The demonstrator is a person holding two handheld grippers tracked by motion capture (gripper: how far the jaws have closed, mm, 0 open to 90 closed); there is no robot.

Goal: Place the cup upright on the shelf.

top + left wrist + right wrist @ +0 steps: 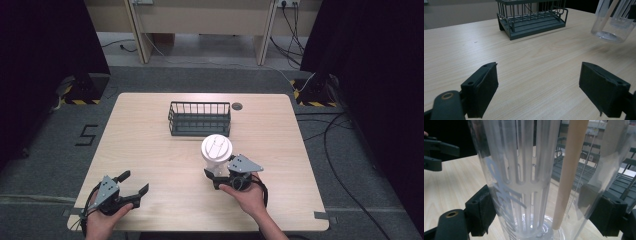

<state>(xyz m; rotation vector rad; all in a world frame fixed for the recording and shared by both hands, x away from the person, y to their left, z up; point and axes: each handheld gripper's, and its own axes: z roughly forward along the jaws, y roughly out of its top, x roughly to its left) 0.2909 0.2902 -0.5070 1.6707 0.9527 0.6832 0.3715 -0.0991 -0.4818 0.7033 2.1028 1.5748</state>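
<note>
Pale wood table: right tool clamps the clear cup, apparently lifted and short of the basket; left tool gapes empty.

The table is pale wood-grain laminate, smooth with a low sheen. The basket looks like wire coated in matt dark grey — bars and slatted floor alike. The tumbler is clear, glossy plastic with a frosted white slotted insert and a smooth white lid — gripped between matt black pads that look rubbery.
</note>
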